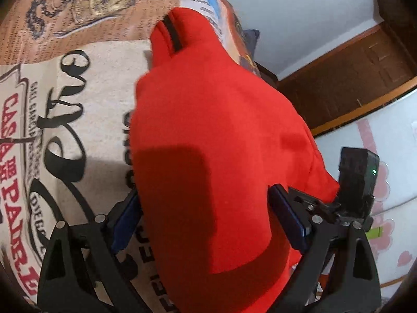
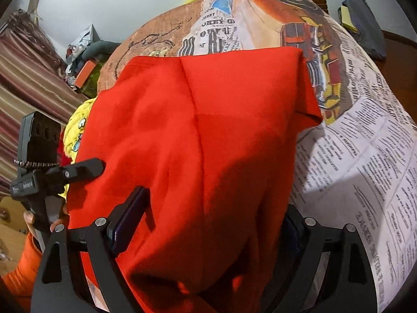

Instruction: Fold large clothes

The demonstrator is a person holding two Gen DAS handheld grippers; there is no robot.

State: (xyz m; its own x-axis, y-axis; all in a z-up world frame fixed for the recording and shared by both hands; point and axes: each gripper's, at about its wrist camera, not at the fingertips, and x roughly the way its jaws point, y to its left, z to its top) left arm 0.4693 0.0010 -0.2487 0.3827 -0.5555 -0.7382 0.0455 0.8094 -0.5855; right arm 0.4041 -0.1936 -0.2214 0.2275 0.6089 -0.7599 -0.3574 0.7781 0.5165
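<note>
While both grippers tilt down over the printed bedspread (image 1: 65, 135), the red garment (image 1: 208, 143) runs straight out ahead from between each pair of jaws, its long axis lined up with the way the fingers point; in the left wrist view it narrows to a far end with a black-trimmed slit, lying on the bedspread beyond the jaws; in the right wrist view the same red garment (image 2: 203, 135) broadens ahead to a straight folded edge, a seam running along its length, one corner hanging off to the right of the jaws.

Left gripper (image 1: 206, 219): jaws stand wide, with the cloth filling the gap between the blue pads; whether the pads actually press it I cannot tell. Right gripper (image 2: 208, 224): jaws wide as well, cloth bunched between them and spilling over the right-hand finger; no clear pinch shows there either.

Each hand sits at the near end of its own stretch of cloth, so neither looks nearer; the other gripper appears at the left edge of the right wrist view, just beside the garment. Probably the coming move depends on the near edge travelling forward along that long axis toward the far edge; a loose hold could let the cloth slip.
</note>
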